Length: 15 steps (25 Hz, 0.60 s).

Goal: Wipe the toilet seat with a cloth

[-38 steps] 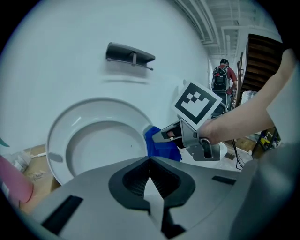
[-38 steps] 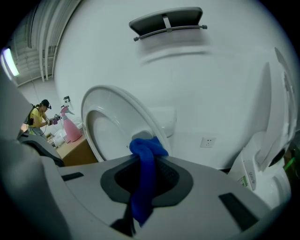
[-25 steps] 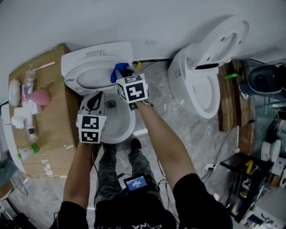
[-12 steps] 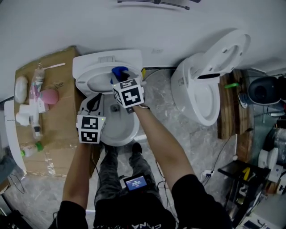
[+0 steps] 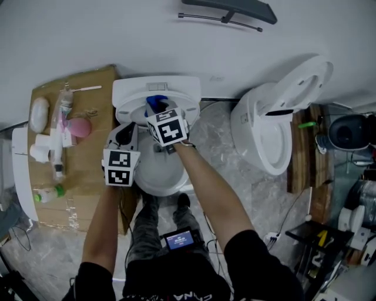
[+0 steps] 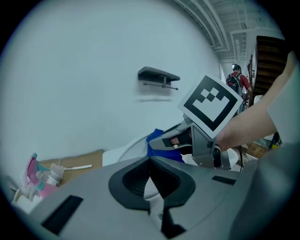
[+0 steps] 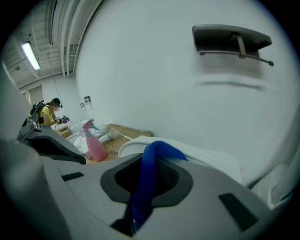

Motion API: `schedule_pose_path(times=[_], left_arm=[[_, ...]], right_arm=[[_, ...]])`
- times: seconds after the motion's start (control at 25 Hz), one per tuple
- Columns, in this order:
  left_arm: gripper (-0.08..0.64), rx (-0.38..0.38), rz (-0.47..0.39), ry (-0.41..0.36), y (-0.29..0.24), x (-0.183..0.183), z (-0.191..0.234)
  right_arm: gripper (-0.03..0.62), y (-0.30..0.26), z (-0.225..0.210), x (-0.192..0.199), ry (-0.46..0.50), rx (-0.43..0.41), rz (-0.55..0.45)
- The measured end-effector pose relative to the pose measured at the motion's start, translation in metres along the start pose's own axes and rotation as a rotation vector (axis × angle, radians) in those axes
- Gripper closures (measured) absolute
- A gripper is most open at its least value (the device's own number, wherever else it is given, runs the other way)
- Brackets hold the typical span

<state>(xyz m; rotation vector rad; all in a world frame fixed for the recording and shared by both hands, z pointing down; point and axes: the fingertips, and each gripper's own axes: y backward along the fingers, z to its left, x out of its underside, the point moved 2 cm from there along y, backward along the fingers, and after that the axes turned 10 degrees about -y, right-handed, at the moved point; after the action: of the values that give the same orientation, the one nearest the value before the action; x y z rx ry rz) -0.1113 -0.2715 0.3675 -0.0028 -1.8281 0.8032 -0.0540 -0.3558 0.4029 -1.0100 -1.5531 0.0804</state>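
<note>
A white toilet stands against the wall with its bowl [image 5: 154,173] below my hands and its seat [image 5: 130,101] raised toward the tank. My right gripper [image 5: 158,109] is shut on a blue cloth [image 5: 154,102], held in front of the raised seat. In the right gripper view the cloth [image 7: 149,174] hangs pinched between the jaws, with the seat's white rim [image 7: 197,154] just beyond. My left gripper [image 5: 126,134] hovers over the bowl's left rim, shut with nothing in it. In the left gripper view its jaws meet, and the cloth [image 6: 154,140] and the right gripper [image 6: 165,142] show ahead.
A cardboard box [image 5: 88,194] on the left carries a pink spray bottle [image 5: 77,127] and other bottles. A second toilet [image 5: 267,126] with its lid up stands on the right. A dark shelf [image 5: 230,10] is on the wall. The person's legs stand before the bowl.
Both grippers have risen and moved toward the wall, the right one carrying the blue cloth from the seat's right side to its middle. The head view has shifted too.
</note>
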Motion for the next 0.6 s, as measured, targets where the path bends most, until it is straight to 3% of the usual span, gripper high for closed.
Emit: schedule_pose_path(times=[0.44, 0.6], left_arm=[[0.548, -0.008, 0.017, 0.004, 0.003, -0.008, 0.002], [0.548, 0.014, 0.014, -0.045, 0.0, -0.022, -0.002]], right_arm=[[0.541, 0.015, 0.003, -0.007, -0.004, 0.013, -0.004], [0.54, 0.041, -0.001, -0.021, 0.001, 0.011, -0.031]])
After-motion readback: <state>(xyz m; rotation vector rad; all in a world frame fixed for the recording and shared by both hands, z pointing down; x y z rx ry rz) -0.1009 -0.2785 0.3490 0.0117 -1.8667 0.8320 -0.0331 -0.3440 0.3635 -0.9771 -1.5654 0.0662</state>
